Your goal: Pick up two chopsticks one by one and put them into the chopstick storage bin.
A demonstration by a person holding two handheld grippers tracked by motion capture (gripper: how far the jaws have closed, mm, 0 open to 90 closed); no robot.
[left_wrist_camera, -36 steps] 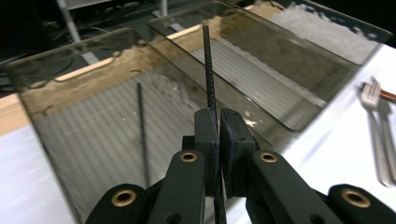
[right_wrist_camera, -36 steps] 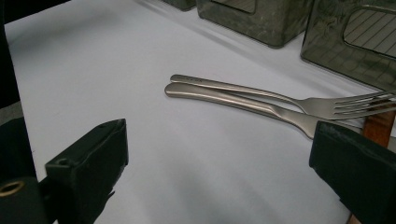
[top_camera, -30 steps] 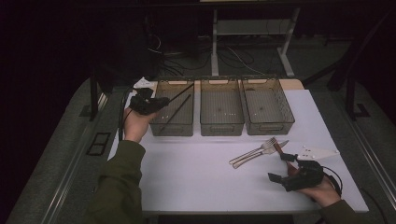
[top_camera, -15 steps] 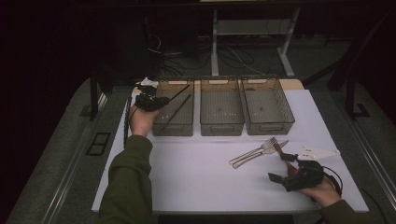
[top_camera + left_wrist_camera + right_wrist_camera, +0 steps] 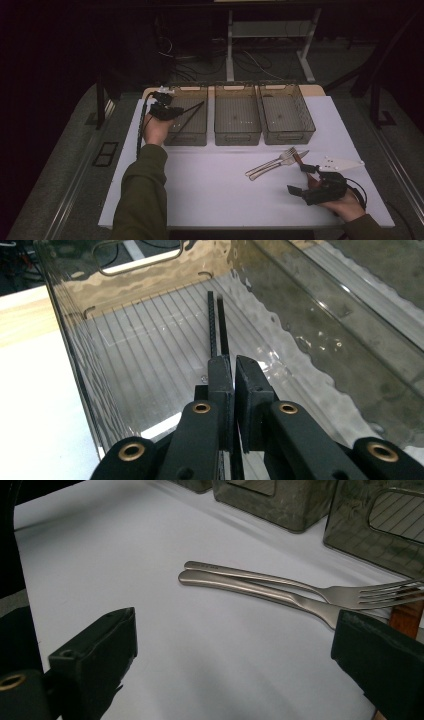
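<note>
Chopstick (image 5: 212, 325) ends hidden between jaws.

Bin walls (image 5: 75, 355) hem left gripper (image 5: 172, 112); bare table (image 5: 210, 185) open around fork (image 5: 300, 587).

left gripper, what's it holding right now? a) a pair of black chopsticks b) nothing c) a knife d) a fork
a: the left gripper is shut on thin black chopsticks that point down into the leftmost clear bin, while the fork lies on the table.
</note>
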